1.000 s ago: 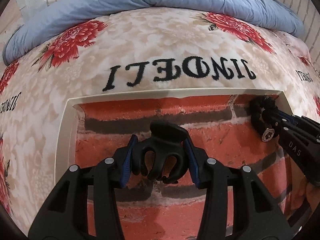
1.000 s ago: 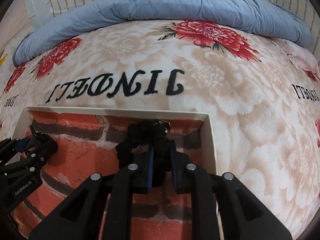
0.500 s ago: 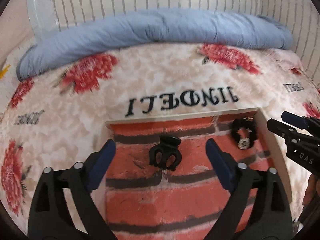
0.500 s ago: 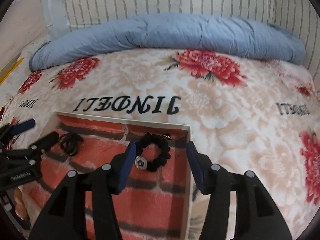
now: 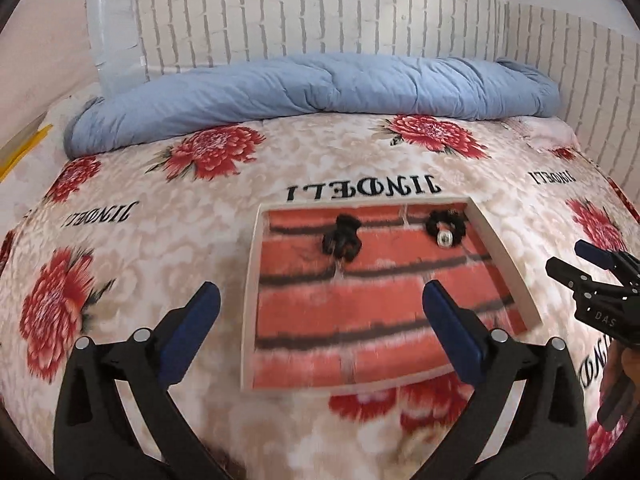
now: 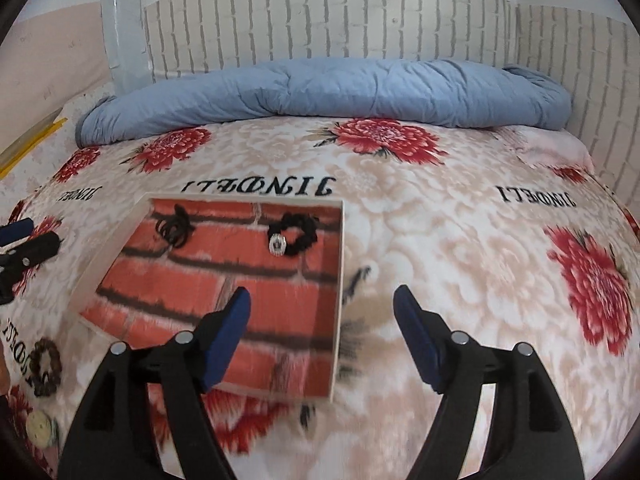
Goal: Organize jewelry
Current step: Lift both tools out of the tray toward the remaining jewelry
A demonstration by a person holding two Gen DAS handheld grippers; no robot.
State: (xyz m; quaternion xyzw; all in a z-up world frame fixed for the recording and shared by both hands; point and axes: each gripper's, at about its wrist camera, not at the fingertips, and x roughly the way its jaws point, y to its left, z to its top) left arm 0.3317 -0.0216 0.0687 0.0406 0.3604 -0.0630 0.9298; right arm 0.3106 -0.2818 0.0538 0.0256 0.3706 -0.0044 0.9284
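A shallow white tray [image 5: 251, 288] with a red brick-print floor lies on the flowered bedspread; it also shows in the right wrist view [image 6: 339, 280]. A black claw hair clip [image 5: 342, 238] [image 6: 175, 227] and a black scrunchie with a silver charm [image 5: 444, 227] [image 6: 294, 234] lie at its far end. My left gripper [image 5: 320, 324] is open and empty, above the tray's near half. My right gripper [image 6: 322, 324] is open and empty, over the tray's right edge. A brown scrunchie [image 6: 43, 366] lies on the bedspread left of the tray.
A rolled blue quilt [image 5: 312, 92] lies along the far side of the bed against a white brick-pattern wall [image 5: 320, 20]. A round pale piece [image 6: 39, 428] lies near the brown scrunchie. The right gripper shows at the right edge of the left wrist view [image 5: 592, 276].
Both grippers let go of the claw clip and the black scrunchie, opened wide and pulled back and up from the tray. The two items now lie in the tray.
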